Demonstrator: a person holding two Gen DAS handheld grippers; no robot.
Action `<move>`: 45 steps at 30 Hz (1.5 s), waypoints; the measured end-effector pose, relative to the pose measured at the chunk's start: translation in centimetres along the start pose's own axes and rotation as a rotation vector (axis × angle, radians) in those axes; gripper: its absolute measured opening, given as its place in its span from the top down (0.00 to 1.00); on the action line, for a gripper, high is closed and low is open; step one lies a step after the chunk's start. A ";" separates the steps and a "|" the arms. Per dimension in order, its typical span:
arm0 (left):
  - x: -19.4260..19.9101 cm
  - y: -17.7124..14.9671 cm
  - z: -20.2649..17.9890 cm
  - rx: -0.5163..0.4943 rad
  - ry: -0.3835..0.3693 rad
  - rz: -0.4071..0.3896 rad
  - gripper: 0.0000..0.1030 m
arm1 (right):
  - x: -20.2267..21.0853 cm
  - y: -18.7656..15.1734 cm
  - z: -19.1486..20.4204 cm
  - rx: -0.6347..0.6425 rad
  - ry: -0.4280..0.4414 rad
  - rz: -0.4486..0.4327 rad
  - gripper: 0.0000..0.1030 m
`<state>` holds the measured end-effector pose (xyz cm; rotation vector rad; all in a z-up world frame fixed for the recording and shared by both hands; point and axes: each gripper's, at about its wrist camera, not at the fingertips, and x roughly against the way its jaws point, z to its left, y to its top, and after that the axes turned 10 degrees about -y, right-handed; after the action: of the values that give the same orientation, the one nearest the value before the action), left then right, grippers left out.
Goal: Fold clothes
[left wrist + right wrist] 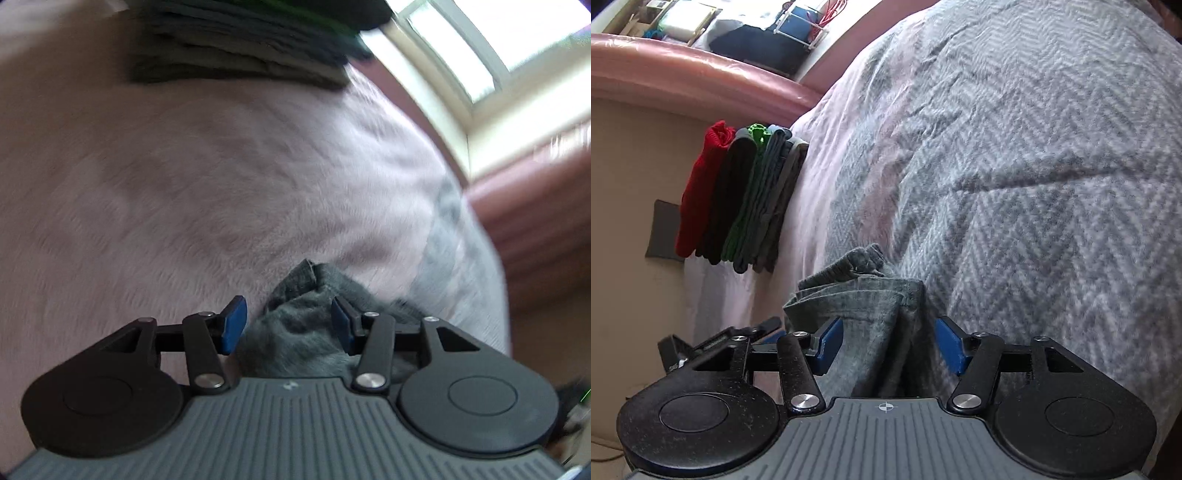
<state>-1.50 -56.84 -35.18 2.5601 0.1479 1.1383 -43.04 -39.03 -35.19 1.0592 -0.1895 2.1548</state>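
Observation:
A grey garment (306, 321), bunched into folds, lies on the bed between the blue pads of my left gripper (288, 325), whose jaws stand wide apart around it. In the right wrist view the same grey garment (871, 332) shows a ribbed cuff and stacked hems, and it rises between the fingers of my right gripper (891, 345). That gripper is open too, with its pads (831, 341) clear of the cloth on both sides. The left wrist view is blurred.
A stack of folded clothes (738, 199) in red, black, green and grey sits on the pink sheet (184, 177) near the bed's edge. A grey herringbone blanket (1015, 147) covers the rest of the bed. A pink padded bed frame (683, 70) and a window (461, 44) lie beyond.

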 end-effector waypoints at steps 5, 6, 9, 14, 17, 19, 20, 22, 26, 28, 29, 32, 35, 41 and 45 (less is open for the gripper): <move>-2.0 0.3 -0.3 -0.072 -0.061 0.083 0.64 | 1.0 -0.2 -0.2 0.024 -0.006 -0.013 0.68; -2.3 0.4 -0.4 -0.079 -0.075 0.096 0.77 | 1.0 -0.2 -0.2 0.030 -0.008 -0.019 0.77; -2.5 0.4 -0.6 -0.110 -0.111 0.091 0.96 | 1.1 -0.2 0.1 0.051 -0.017 -0.034 0.92; 0.6 -0.4 -0.2 -0.079 -0.175 -0.051 0.96 | 2.0 -0.1 3.2 0.230 -0.026 -0.103 0.94; 2.5 -1.1 0.2 -0.060 -0.198 -0.135 0.96 | 2.6 0.0 5.3 0.344 -0.031 -0.147 0.94; 3.1 -1.3 0.5 -0.053 -0.204 -0.174 0.96 | 2.4 0.3 6.1 0.384 -0.041 -0.167 0.95; 3.2 -1.4 0.7 -0.053 -0.208 -0.190 0.96 | 2.1 0.4 6.2 0.393 -0.050 -0.168 0.95; 3.2 -1.5 0.9 -0.051 -0.207 -0.214 0.96 | 1.5 0.5 6.3 0.408 -0.076 -0.167 0.94; 1.1 -2.0 1.5 -0.071 -0.130 -0.155 0.93 | -1.0 0.7 5.4 0.384 -0.152 -0.127 0.94; 0.1 -2.3 1.8 -0.053 -0.088 -0.127 0.86 | -2.1 0.9 4.7 0.329 -0.170 -0.086 0.70; -0.1 -2.5 1.9 -0.043 -0.075 -0.126 0.84 | -1.9 1.0 4.6 0.302 -0.171 -0.092 0.44; 1.0 -2.8 2.1 -0.002 -0.045 -0.144 0.66 | -0.2 0.6 4.6 0.257 -0.175 -0.131 0.36; 3.4 -4.1 2.7 0.080 -0.029 -0.166 0.65 | 2.2 -1.0 3.6 0.158 -0.158 -0.115 0.36; 8.7 -11.2 3.3 0.379 -0.068 -0.207 0.62 | 6.4 -8.0 1.0 -0.073 -0.110 0.010 0.37; 8.9 -15.8 3.1 0.586 -0.145 -0.246 0.55 | 5.4 -11.1 2.7 0.108 -0.156 0.050 0.37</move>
<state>7.43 -40.83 -36.25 2.9911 0.8465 0.9077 -36.27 -29.11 -31.34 1.2982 -0.1749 2.1473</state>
